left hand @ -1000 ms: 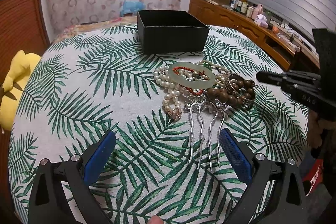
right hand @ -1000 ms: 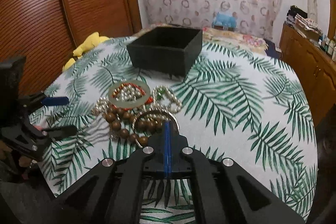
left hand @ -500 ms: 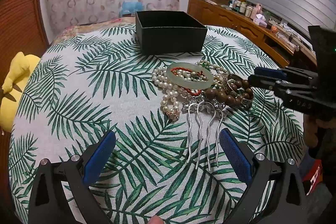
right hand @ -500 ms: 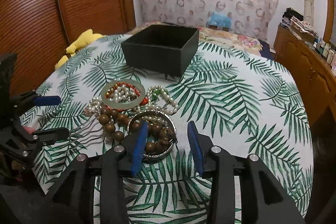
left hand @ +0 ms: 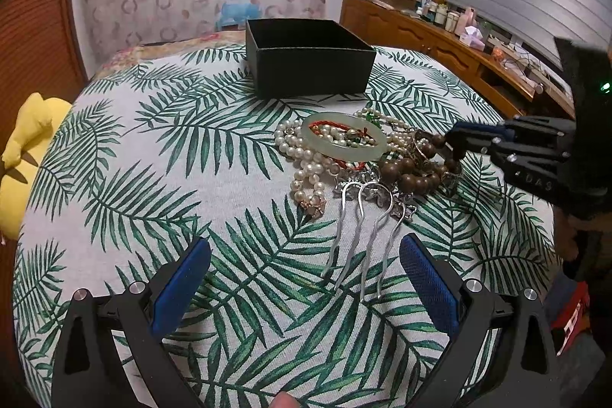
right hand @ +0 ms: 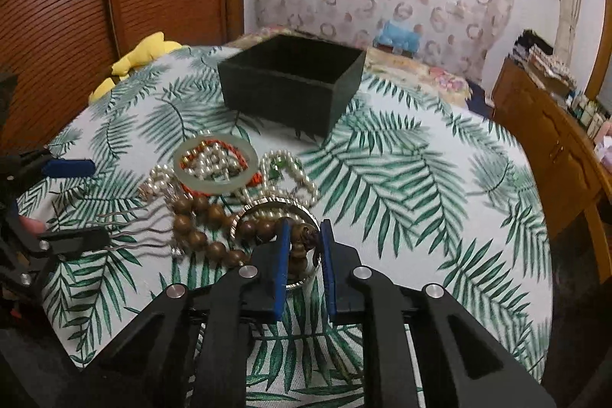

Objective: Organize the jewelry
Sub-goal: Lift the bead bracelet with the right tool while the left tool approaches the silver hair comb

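Jewelry pile (left hand: 344,155) lies mid-counter (left hand: 153,178), just in front of the black box (left hand: 310,60). Right gripper (right hand: 304,255), jaws just closing, straddles the wooden bead bracelet (right hand: 206,217) and metal bangle (right hand: 275,205); contact seems likely, unclear. Left gripper (left hand: 306,285) spread wide, empty, over hairpin tips (left hand: 359,255).

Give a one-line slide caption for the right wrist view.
Right gripper, jaws just closing around wooden bead bracelet and silver bangle, before empty black box.

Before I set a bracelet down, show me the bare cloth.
Free: the tablecloth left of the pearl strands, toward the yellow plush, and right of the black box. Crowded: the pile around the jade bangle, wooden beads and hair fork.
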Tool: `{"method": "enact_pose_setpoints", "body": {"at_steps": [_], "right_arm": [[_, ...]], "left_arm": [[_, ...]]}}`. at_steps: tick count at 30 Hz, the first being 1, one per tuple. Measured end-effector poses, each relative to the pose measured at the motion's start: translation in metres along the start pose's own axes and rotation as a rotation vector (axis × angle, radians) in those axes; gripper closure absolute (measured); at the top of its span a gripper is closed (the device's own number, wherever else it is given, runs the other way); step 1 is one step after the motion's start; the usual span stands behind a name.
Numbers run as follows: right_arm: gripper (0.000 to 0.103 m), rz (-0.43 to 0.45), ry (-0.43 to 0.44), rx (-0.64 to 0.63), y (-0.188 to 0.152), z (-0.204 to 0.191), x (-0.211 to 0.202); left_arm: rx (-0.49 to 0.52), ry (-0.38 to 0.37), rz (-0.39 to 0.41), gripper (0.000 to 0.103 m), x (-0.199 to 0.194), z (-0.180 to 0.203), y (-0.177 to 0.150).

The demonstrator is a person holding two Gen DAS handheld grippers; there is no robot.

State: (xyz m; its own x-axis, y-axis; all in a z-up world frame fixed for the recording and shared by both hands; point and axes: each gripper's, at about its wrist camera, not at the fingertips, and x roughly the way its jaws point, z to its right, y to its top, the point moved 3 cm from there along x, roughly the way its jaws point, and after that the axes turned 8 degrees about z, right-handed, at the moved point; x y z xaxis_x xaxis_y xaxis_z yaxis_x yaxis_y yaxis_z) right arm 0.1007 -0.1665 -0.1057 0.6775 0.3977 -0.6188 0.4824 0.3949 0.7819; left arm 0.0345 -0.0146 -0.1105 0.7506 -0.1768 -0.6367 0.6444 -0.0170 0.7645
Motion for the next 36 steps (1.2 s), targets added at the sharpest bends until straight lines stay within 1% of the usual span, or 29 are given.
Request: {"method": "enact_pose_setpoints", "body": {"at_steps": [6,10,17,21,25,27,28,29,31,33,36], "right_arm": [[0.086,0.073,0.020,-0.022,0.019,-0.004,-0.019],[0.087,0.117,0.030,-0.046,0.038,-0.009,-0.033],[0.087,0.177,0.004,-0.061,0.062,-0.001,-0.057],[0.087,0.192,-0.006,-0.051,0.066,0.006,-0.065],[0.087,0.192,-0.017,-0.039,0.063,0.012,-0.067],[0.087,0.186,-0.018,-0.029,0.058,0.016,-0.066],[0.087,0.181,-0.017,-0.023,0.056,0.018,-0.065],[0.087,0.177,-0.017,-0.019,0.053,0.019,-0.064],[0.087,0.168,-0.017,-0.011,0.049,0.021,-0.061],[0.087,0.163,-0.017,-0.004,0.046,0.024,-0.059],[0.087,0.159,-0.019,0.007,0.041,0.026,-0.057]], "left_arm": [[0.003,-0.003,-0.002,0.008,0.000,0.001,-0.002],[-0.004,-0.006,0.000,0.008,-0.001,-0.001,-0.001],[-0.003,-0.010,0.008,0.008,-0.003,-0.003,-0.001],[-0.002,-0.030,0.012,0.008,-0.004,-0.001,0.000],[0.028,-0.055,0.007,0.008,-0.002,0.007,0.002],[0.049,-0.082,-0.001,0.014,0.001,0.015,0.003],[0.060,-0.092,-0.008,0.022,0.002,0.019,0.003],[0.076,-0.103,-0.020,0.027,0.005,0.024,0.003],[0.103,-0.109,-0.030,0.029,0.010,0.031,0.005],[0.130,-0.100,-0.035,0.029,0.015,0.037,0.008],[0.153,-0.107,-0.041,0.029,0.022,0.044,0.012]]}}
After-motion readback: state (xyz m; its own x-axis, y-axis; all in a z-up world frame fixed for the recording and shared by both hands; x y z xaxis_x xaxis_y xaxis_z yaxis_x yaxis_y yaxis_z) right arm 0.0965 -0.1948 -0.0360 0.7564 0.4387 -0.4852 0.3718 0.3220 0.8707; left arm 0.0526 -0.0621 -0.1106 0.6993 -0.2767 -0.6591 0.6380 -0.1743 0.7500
